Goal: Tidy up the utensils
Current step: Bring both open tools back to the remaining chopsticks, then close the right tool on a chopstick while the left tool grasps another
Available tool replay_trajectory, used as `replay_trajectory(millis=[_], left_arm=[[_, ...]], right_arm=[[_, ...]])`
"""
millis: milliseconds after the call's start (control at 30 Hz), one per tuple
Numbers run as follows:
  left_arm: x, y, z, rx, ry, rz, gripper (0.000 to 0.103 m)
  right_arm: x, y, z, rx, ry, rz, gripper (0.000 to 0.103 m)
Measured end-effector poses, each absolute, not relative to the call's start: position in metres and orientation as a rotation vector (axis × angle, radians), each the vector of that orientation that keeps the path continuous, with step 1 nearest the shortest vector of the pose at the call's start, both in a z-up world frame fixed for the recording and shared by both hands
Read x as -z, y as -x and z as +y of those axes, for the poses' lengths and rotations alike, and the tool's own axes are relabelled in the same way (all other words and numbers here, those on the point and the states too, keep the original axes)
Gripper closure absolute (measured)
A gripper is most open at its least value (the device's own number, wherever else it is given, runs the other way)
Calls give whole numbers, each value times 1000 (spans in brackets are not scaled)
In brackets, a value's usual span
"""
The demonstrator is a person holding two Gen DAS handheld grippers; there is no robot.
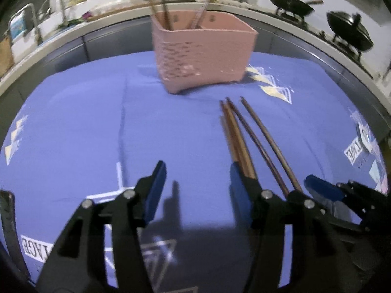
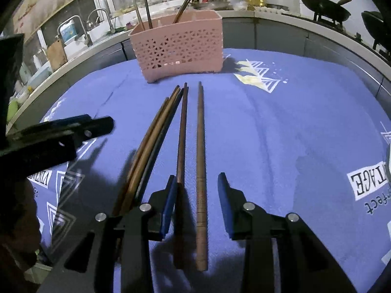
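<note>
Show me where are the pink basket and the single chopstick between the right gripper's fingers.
pink basket (image 2: 178,48): right wrist view, on its perforated front wall.
single chopstick (image 2: 200,146): right wrist view, on the middle of its shaft.

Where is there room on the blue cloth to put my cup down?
The blue cloth is bare to the right of the lone chopstick, out to the printed label. It is also bare left of the chopstick bunch, in front of the pink basket. The middle is crowded with chopsticks and both grippers.
</note>
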State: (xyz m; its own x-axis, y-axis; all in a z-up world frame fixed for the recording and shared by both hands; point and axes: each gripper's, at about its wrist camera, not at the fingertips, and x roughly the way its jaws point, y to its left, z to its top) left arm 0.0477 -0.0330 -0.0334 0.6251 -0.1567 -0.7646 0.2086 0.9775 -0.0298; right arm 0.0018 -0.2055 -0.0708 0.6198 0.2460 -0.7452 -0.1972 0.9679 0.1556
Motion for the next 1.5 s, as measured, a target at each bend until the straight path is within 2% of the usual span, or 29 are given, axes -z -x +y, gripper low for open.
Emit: replay_trajectory(millis=[167,200,267,333,800,1167,1233,1300,1333,1367,1433,1500], left_arm=[[47,-51,-52,242,-101,912,52],[49,-51,-55,243,-108,914,54],[54,-53,-57,238,-124,929,65],[57,-55,-55,232,-101,945,66],[51,-56,-62,271,-75,962,66],[59,-58,-76,260,-153,953,65],[62,-61,-78,239,-182,944,65],[62,-65,-83,238,-202,929,65],[62,-67,-84,248,-200,928,71],[62,-70,-83,269,-190,928,92],[61,-73,-80,284,-181,928,97],[61,-73,-70,298,-168,934,97]], right_arm=[[69,-3,-211,-256,-83,858,68],[69,-4,-214,-250,-88,855,68],[70,-5,-217,-244,-96,856,68],[72,-6,-220,-242,-108,860,68],[74,-8,-226,-215,-68,854,68],[76,-3,-214,-191,38,822,68],[76,-5,-219,-173,32,818,70],[76,-7,-222,-177,19,823,87],[76,-7,-220,-187,22,825,93],[75,-7,-218,-197,32,826,95],[75,-6,-219,-202,35,831,96],[74,-4,-226,-203,11,846,96]])
